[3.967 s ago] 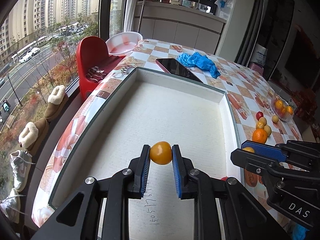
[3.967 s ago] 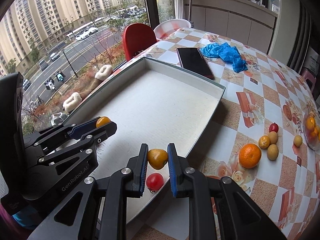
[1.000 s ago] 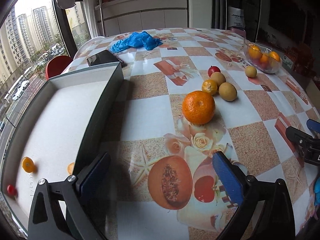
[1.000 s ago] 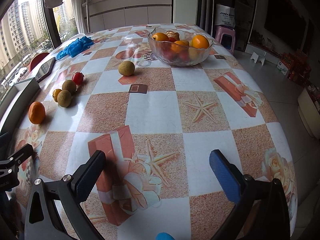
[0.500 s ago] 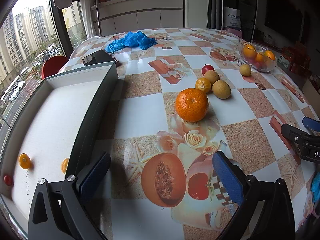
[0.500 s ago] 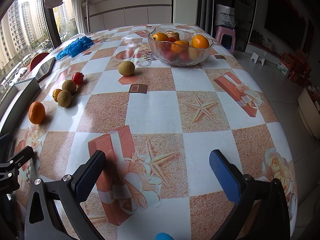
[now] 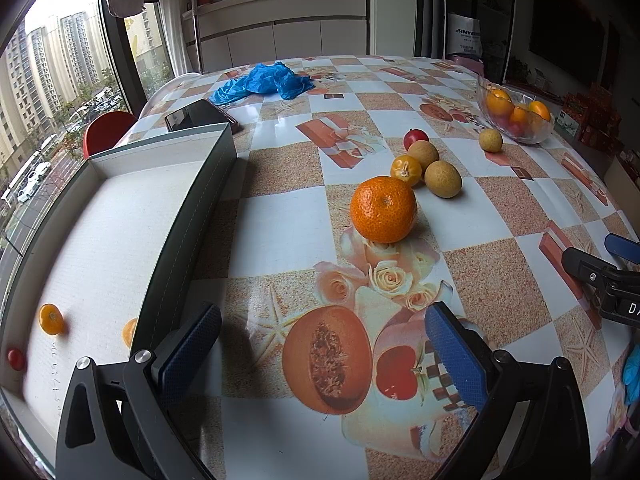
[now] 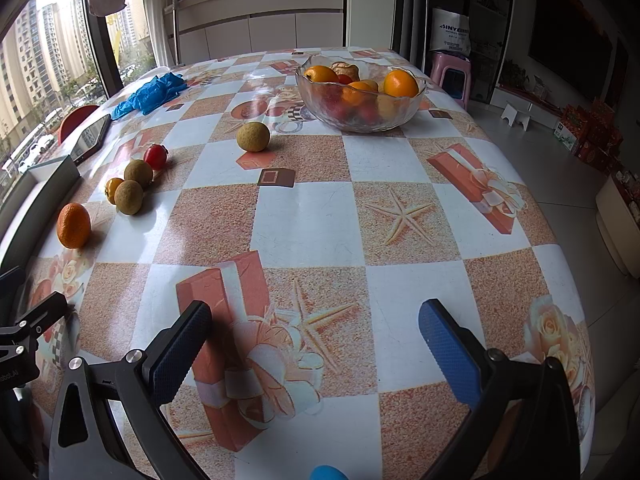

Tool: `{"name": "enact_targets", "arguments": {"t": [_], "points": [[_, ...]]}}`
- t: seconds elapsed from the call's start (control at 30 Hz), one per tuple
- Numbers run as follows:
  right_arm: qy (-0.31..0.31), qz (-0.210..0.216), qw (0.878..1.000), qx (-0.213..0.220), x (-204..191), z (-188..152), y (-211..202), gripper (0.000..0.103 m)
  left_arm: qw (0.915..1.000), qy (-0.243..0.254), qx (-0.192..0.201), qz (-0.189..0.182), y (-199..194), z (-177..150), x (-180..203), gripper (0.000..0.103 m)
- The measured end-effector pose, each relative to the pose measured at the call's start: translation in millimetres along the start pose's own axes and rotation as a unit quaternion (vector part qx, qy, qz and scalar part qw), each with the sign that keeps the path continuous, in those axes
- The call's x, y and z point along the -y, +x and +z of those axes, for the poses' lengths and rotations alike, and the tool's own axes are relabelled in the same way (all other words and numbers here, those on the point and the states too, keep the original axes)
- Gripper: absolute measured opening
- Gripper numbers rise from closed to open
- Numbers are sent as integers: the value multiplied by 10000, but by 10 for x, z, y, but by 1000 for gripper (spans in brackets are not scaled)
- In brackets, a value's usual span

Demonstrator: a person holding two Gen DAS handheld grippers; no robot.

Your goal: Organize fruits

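Left gripper [image 7: 322, 344] spread wide, empty; orange [image 7: 383, 209] sits ahead of the fingers, slightly toward the right one, well apart. Right gripper [image 8: 314, 336] also spread, empty, loose fruit far ahead-left. Tray [image 7: 192, 216] lies off the left finger, three small fruits inside. Likely next: advance left, centre the orange between the pads, close gently at its widest girth; it may roll.

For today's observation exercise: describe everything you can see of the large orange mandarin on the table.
The mandarin is the largest loose fruit on the table: round, bright orange, with dimpled peel and a small stem scar facing the left wrist camera. It sits on the patterned tablecloth at the edge of a printed rose, apart from the small fruit cluster behind it and from the tray. Nothing grips it.
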State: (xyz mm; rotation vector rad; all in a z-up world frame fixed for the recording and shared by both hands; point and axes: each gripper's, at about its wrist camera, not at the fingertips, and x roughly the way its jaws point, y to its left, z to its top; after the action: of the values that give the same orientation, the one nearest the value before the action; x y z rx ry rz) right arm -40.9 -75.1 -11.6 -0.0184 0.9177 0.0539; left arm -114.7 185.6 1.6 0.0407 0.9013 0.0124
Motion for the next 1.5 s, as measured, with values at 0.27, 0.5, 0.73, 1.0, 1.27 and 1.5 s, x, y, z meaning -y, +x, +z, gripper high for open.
{"name": "enact_targets", "arguments": {"t": [0.27, 0.5, 0.73, 1.0, 1.27, 1.5], "points": [[0, 1, 10000, 0, -1, -1, 0, 103, 10000, 0, 1, 1, 1, 0, 3, 102], [0, 1, 10000, 1, -1, -1, -1, 103, 10000, 1, 2, 1, 2, -1, 2, 102], [1, 1, 10000, 1, -1, -2, -1, 103, 10000, 1, 1, 2, 1, -1, 1, 102], [1, 2, 10000, 1, -1, -3, -1, 103, 10000, 3, -3, -1, 3, 1, 0, 102], [2, 3, 10000, 1, 0, -4, 0, 103, 9993, -32, -326, -169, 61, 233, 58, 102], [1, 2, 10000, 1, -1, -3, 1, 103, 9990, 313, -304, -93, 230, 570, 267, 93]]}}
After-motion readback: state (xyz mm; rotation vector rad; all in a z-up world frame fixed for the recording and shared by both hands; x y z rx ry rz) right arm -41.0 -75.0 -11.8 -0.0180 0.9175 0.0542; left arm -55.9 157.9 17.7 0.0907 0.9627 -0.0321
